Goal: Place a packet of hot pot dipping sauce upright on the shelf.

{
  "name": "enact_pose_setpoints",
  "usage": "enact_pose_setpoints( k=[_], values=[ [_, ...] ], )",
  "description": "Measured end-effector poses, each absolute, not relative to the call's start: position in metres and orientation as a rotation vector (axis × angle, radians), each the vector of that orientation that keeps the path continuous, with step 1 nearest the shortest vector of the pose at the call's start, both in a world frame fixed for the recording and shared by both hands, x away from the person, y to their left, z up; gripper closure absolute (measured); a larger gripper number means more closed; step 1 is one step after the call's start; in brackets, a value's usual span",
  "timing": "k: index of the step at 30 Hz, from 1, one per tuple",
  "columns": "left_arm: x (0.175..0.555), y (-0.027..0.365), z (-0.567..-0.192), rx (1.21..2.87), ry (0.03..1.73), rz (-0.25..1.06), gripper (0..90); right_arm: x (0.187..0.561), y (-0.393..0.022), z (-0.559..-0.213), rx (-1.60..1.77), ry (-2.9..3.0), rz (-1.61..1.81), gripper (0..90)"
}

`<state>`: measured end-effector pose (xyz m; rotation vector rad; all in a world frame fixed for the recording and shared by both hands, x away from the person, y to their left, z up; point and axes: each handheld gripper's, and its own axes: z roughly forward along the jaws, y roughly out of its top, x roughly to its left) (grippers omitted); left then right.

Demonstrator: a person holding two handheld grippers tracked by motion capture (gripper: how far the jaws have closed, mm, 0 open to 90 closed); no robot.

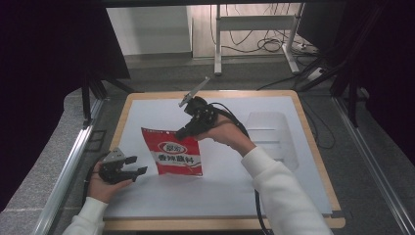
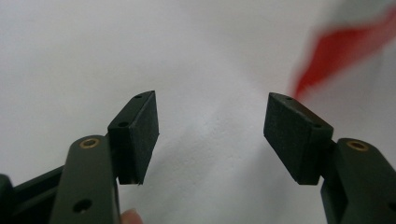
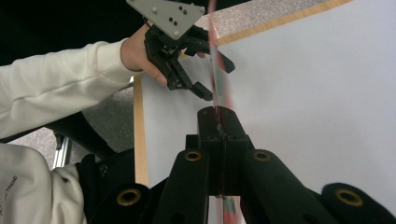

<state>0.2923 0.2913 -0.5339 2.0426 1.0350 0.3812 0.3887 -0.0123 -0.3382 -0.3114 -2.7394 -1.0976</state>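
Pinching the red seasoning packet (image 1: 172,152) by one edge in our right gripper (image 1: 182,132), left gripper (image 1: 137,165) wide apart, we risked it slipping onto the tabletop (image 1: 274,161).

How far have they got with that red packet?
The pick-up looks done: the right tool is shut on the top edge of the red packet and holds it hanging above the white mat. In hand: the left tool, its jaws open, sits beside the packet without touching it. Still left: the left tool taking hold; what follows is unclear.
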Motion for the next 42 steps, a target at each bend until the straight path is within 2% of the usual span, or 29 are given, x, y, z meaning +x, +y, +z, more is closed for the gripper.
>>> enact_pose_setpoints(
  k=[19, 42],
  values=[
    [0.294, 0.288, -0.536, 2.057, 1.029, 0.376, 34.4, 0.405, -0.055, -0.311, -0.408, -2.79, -1.135, 89.3],
    [0.294, 0.284, -0.536, 2.071, 1.011, 0.366, 33.3, 0.422, -0.139, -0.283, -0.611, -2.795, -1.231, 89.3]
  ],
)
